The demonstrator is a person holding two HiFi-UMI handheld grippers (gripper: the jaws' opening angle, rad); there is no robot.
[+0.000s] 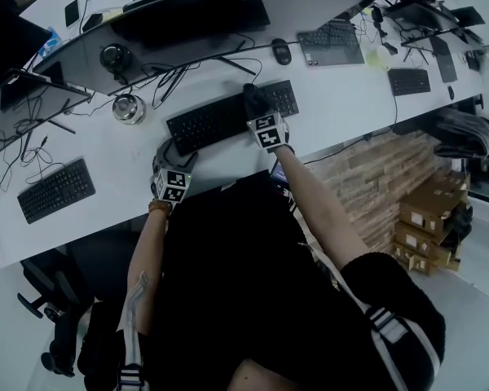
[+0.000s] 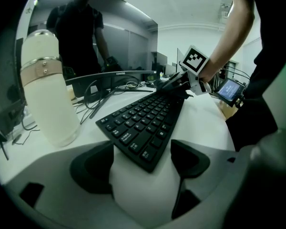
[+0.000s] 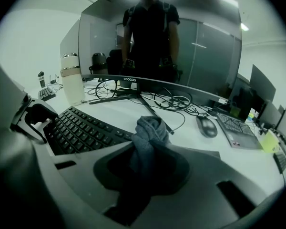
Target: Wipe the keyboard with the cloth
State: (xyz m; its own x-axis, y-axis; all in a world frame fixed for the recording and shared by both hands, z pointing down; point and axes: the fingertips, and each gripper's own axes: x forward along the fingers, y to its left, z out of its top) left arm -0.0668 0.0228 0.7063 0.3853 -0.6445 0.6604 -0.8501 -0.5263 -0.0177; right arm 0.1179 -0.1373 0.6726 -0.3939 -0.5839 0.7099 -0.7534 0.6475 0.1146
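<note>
Head view: the flat black keyboard (image 1: 220,120) lies on the white counter (image 1: 342,108), with the right gripper (image 1: 253,98) over its right half.

Left gripper view: the left gripper (image 2: 140,163) gapes around the keyboard's corner (unclamped), so wiping may shove the keyboard.

Right gripper view: the crumpled grey cloth (image 3: 148,132) is pinched firmly.

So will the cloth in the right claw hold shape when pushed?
Probably floppy: the cloth bunches and slumps above the right claw. Likely light, since one pinch carries it. Its fuzzy weave may drag on the keyboard.
</note>
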